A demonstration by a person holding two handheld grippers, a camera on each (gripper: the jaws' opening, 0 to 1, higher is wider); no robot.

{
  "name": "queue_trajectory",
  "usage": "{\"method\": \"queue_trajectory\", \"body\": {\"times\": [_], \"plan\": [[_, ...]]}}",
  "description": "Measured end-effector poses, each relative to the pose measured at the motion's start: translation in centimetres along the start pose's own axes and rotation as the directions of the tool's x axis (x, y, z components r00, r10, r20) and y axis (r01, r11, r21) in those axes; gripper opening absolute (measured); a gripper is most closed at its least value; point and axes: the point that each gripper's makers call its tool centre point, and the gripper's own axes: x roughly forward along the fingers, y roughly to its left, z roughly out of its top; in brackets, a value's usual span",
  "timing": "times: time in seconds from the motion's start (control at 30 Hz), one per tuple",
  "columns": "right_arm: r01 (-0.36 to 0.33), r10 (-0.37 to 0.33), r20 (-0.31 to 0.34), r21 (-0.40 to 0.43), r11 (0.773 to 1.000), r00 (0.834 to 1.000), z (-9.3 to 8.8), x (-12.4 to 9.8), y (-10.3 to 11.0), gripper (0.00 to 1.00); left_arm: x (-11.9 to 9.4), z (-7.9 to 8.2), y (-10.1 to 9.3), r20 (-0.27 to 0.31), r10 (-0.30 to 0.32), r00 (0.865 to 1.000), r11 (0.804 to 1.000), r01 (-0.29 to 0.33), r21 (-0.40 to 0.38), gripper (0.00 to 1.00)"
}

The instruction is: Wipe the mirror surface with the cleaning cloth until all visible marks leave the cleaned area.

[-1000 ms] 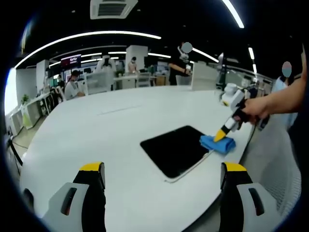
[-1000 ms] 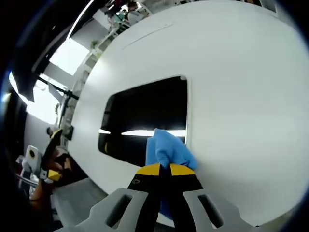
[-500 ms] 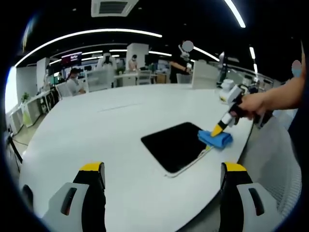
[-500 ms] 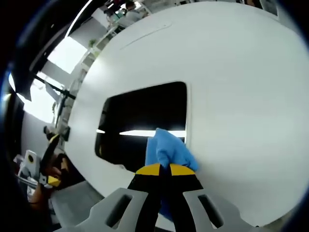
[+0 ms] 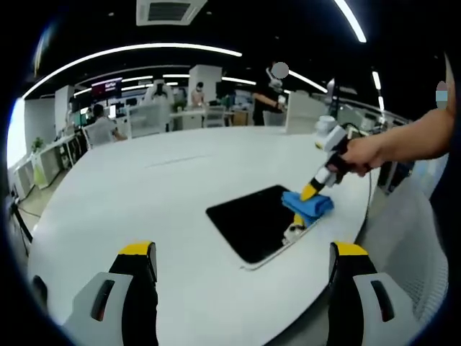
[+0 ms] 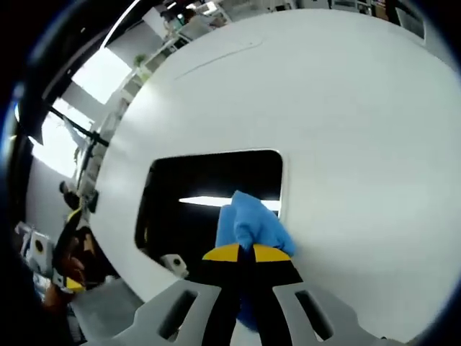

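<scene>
A dark rectangular mirror (image 5: 253, 222) (image 6: 205, 198) lies flat on the white table (image 5: 144, 209), near its right edge. My right gripper (image 6: 239, 252) (image 5: 310, 193) is shut on a blue cleaning cloth (image 6: 248, 223) (image 5: 306, 205) and presses it onto the mirror's right corner. A strip of ceiling light reflects in the glass beside the cloth. My left gripper (image 5: 241, 251) hangs open above the table's near edge, well short of the mirror, with nothing between its fingers. A hand holds the right gripper from the right side.
The white table (image 6: 346, 108) stretches wide beyond the mirror. A white mesh chair back (image 5: 403, 245) stands off the table's right edge. Desks, screens and several people fill the office behind.
The right gripper has slid the blue cloth from the mirror's outer edge further onto the glass. The left gripper has held still.
</scene>
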Motion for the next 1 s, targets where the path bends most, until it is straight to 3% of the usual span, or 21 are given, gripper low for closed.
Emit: {"method": "queue_trajectory", "body": {"times": [0.63,0.77,1.0], "plan": [[0.036,-0.035,0.011,-0.049,0.998,0.999,4.9,1.5,-0.9,0.00,-0.9,-0.8,0.2,0.001,0.038,0.999,0.999,-0.038,-0.035,1.00],[0.051,-0.049,0.021,-0.090,0.995,0.999,5.7,1.7,-1.1,0.00,-1.3,0.4,0.3,0.036,0.052,0.998,0.997,-0.050,-0.065,1.00],[0.063,-0.060,0.050,-0.056,0.996,0.997,7.7,2.4,-1.5,0.00,-1.4,0.9,0.5,0.041,0.062,0.997,0.996,-0.059,-0.064,1.00]]}}
